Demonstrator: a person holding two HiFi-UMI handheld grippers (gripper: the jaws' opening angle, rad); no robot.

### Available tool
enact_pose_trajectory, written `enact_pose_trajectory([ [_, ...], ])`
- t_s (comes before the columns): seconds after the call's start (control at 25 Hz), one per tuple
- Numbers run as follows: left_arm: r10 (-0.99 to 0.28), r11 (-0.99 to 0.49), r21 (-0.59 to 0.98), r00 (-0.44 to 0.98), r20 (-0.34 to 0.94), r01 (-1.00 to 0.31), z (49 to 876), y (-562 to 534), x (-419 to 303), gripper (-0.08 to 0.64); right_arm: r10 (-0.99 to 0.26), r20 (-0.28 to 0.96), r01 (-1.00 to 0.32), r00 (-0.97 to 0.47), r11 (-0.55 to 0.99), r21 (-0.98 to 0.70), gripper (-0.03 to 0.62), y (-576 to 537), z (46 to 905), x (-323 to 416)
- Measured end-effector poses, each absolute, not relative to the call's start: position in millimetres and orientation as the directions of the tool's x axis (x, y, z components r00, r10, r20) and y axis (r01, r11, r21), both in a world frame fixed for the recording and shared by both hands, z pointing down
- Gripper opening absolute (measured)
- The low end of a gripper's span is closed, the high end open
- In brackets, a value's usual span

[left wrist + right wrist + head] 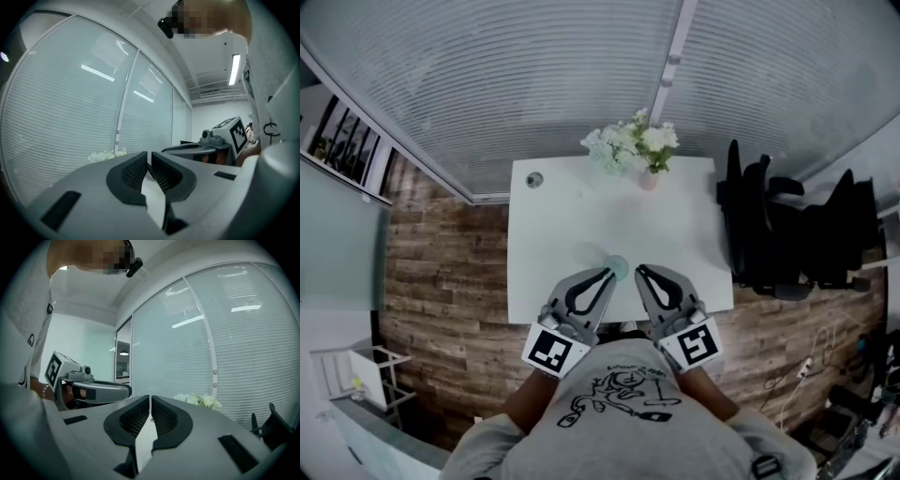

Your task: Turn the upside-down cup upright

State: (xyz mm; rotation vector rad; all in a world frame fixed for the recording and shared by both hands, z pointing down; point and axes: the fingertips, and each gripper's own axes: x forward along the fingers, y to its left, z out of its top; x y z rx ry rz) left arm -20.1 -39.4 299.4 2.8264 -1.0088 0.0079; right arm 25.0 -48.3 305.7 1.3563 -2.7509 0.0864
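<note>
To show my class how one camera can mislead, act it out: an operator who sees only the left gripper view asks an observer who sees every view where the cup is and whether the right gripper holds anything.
Operator: My view shows the left gripper shut, and blinds, but no cup. Where is it?
Observer: In the head view the cup stands on the white table, between the two grippers' tips, nearer yours.
Operator: Is the right gripper holding anything?
Observer: No; its own view shows its jaws together with nothing between them.
</note>
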Motion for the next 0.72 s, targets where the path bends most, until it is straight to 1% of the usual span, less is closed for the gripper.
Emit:
enact_pose_trajectory([
  [0.44, -0.660, -0.732, 0.143, 0.746, 0.093, -0.666, 320.5, -47.2, -14.6, 0.052, -0.733, 0.103, -0.739, -0.673, 0.673, -0.034, 0.040, -51.2, 319.1, 30.4],
  [0.56, -0.660, -0.732, 0.140, 0.745, 0.100, -0.667, 329.4, -49.9, -13.3, 0.057, -0.717, 0.111, -0.724, -0.688, 0.689, -0.040, 0.049, -53.0, 328.7, 31.0],
  [0.6, -0.659, -0.733, 0.136, 0.746, 0.102, -0.666, 332.8, -50.2, -12.7, 0.058, -0.711, 0.115, -0.718, -0.694, 0.694, -0.044, 0.067, -53.1, 333.1, 30.7],
  [0.68, -0.656, -0.735, 0.131, 0.747, 0.106, -0.665, 339.7, -50.0, -11.8, 0.063, -0.699, 0.123, -0.708, -0.705, 0.705, -0.053, 0.148, -53.3, 342.1, 30.2],
  [0.72, -0.655, -0.736, 0.131, 0.748, 0.108, -0.664, 342.8, -49.6, -11.4, 0.064, -0.693, 0.124, -0.703, -0.710, 0.709, -0.057, 0.166, -53.2, 345.9, 30.1],
])
